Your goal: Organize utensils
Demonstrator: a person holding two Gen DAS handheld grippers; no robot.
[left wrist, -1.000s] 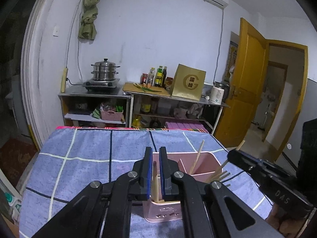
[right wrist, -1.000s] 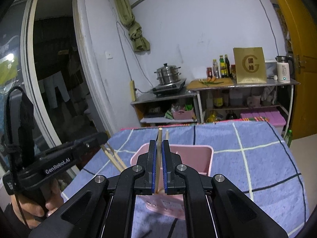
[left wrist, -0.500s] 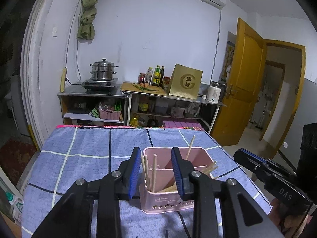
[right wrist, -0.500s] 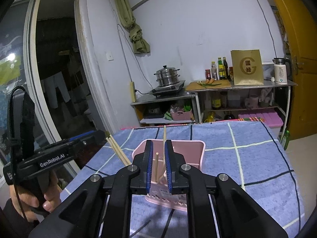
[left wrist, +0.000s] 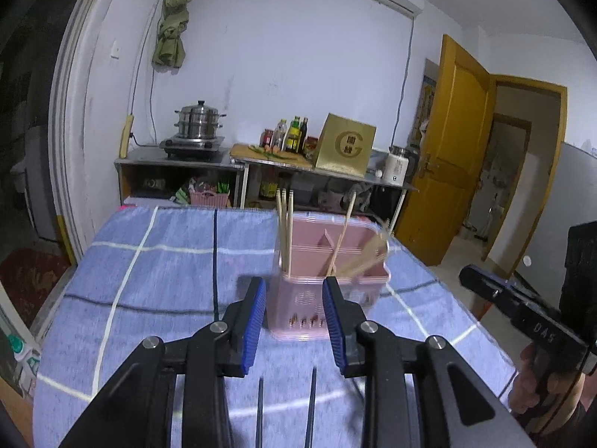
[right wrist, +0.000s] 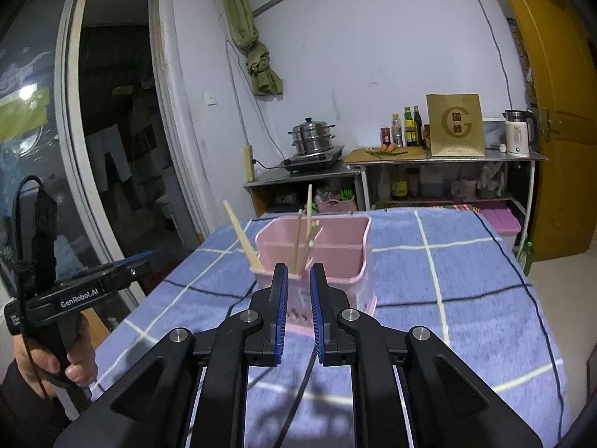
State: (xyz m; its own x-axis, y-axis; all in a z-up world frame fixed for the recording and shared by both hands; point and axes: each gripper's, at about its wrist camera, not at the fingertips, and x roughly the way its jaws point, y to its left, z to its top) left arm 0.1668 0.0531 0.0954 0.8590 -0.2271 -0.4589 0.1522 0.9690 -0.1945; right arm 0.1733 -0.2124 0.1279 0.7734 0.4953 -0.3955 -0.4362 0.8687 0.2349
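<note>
A pink slotted utensil holder (left wrist: 350,257) (right wrist: 347,246) stands on the blue checked tablecloth (left wrist: 160,283), with several wooden chopsticks (left wrist: 285,231) (right wrist: 298,239) upright or leaning in its compartments. My left gripper (left wrist: 294,287) is open just short of the holder, nothing between its blue pads. My right gripper (right wrist: 299,272) is open by a narrow gap, also short of the holder and empty. Two dark thin sticks (left wrist: 311,403) lie on the cloth under the left gripper; one (right wrist: 298,388) shows under the right.
Each view shows the other gripper in a person's hand: the right one (left wrist: 522,321), the left one (right wrist: 86,291). Behind the table stand metal shelves with a steamer pot (left wrist: 199,121), bottles and a gold box (left wrist: 345,145). A yellow door (left wrist: 455,145) hangs open on the right.
Both grippers were shut on wooden chopsticks over the holder. They opened, left the chopsticks standing in it, and drew back toward the near side of the table.
</note>
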